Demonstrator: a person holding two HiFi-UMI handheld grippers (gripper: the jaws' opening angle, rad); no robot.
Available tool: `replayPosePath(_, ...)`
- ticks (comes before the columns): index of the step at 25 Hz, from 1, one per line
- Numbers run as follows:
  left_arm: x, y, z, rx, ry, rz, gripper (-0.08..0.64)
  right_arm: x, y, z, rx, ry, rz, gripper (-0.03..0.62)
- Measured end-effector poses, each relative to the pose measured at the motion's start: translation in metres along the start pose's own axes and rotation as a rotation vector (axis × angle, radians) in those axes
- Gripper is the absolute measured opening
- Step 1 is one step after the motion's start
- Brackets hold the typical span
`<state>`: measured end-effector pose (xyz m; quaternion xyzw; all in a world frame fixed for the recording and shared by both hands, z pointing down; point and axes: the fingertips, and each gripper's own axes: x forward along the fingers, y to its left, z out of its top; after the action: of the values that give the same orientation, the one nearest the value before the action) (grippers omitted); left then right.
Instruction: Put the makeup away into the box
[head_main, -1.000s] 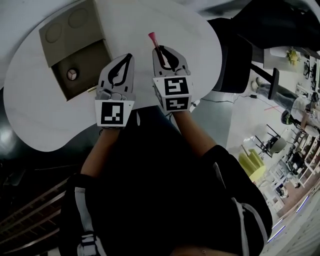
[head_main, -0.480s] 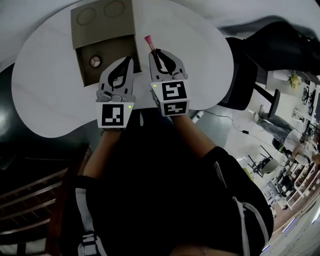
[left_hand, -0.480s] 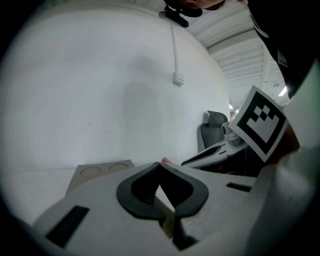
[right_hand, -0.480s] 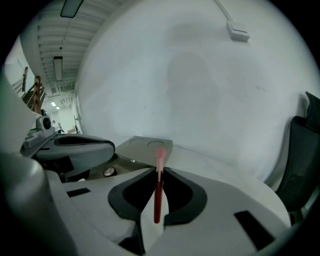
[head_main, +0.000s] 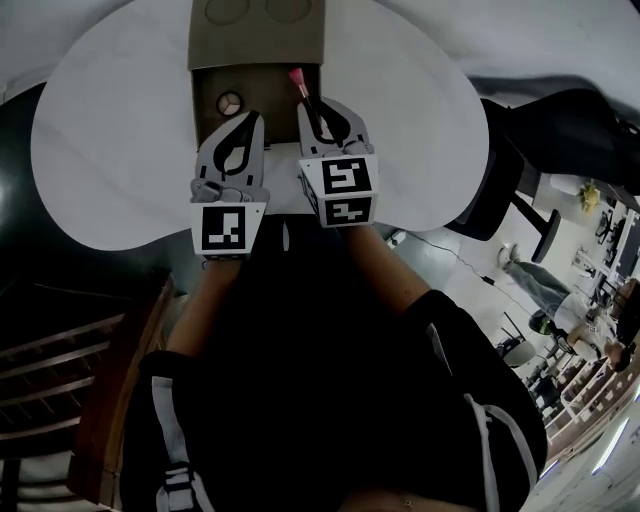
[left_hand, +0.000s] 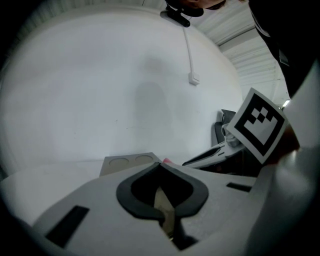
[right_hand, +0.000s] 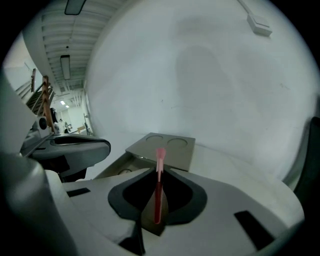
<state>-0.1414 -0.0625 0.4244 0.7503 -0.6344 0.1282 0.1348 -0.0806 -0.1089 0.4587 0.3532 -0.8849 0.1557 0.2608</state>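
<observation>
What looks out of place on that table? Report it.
Nothing stands out. The right gripper holds the pink-tipped stick by the open box, a round item lies inside, and nothing is spilled or damaged.

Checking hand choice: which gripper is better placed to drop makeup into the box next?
Right. The right gripper is shut on the pink-tipped makeup stick, whose tip appears over the open box. The left gripper is shut with nothing in it.

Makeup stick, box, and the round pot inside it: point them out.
Makeup stick (right_hand: 158, 189): right gripper view, red shaft.
Box (head_main: 266, 88): head view, bare floor.
Round pot (head_main: 229, 102): head view, its top.
</observation>
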Motion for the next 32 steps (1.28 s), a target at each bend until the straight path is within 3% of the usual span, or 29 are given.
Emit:
replayPosePath(12, 0.003, 0.038, -0.037, -0.044, 0.062, 0.040, 0.005, 0.053, 0.015, -0.036, 0.057, 0.124, 0.012, 0.064)
replayPosePath(26, 0.016, 0.055, -0.036, -0.053, 0.069, 0.042, 0.005, 0.070, 0.010, -0.051, 0.118, 0.249, 0.003, 0.066)
replayPosePath(32, 0.018, 0.051, -0.026, -0.038, 0.040, 0.029, 0.005, 0.071, 0.013, -0.049, 0.156, 0.266, 0.028, 0.149)
